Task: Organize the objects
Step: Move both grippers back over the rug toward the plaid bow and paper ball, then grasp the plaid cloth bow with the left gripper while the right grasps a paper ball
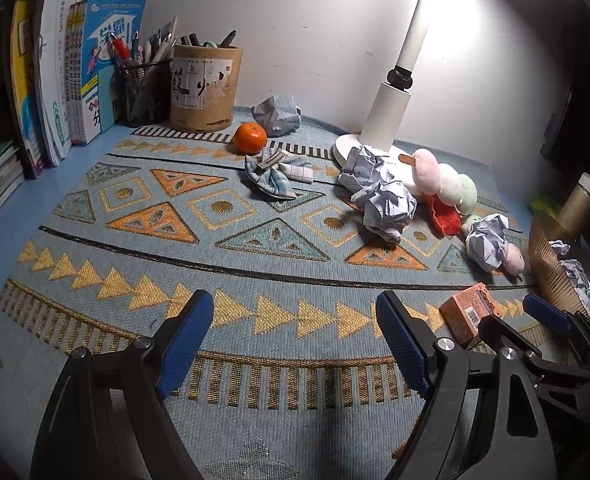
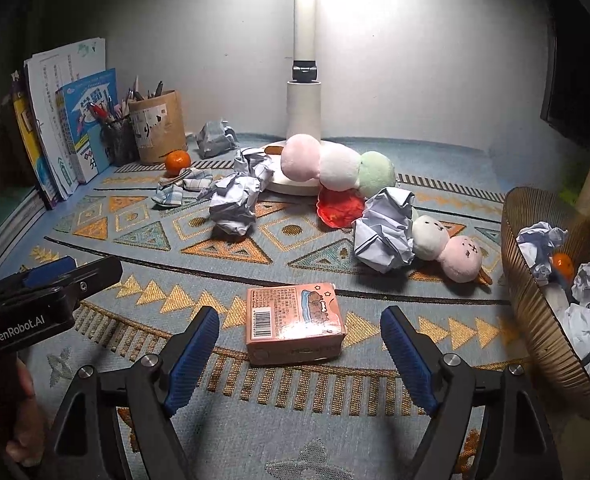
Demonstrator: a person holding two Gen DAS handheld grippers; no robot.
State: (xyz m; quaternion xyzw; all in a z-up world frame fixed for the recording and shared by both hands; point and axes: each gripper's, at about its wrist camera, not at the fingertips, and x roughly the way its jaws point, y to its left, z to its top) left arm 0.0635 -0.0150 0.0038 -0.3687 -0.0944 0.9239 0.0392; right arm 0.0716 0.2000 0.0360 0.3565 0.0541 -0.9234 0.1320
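The right hand-held gripper (image 2: 300, 344) stands with its jaws spread wide, gripping nothing; the orange carton (image 2: 293, 322) lies flat on the patterned mat (image 2: 135, 240) of the bench just ahead of and between its blue pads, touching neither. The left hand-held gripper (image 1: 295, 336) is likewise spread and empty over bare mat, with the same carton off to its right. A ribbed basket (image 2: 535, 320) holding crumpled paper sits at the right edge, near the carton. More crumpled paper balls (image 2: 233, 204) and a plush toy (image 2: 335, 168) lie farther back by the lamp base (image 2: 291, 188).
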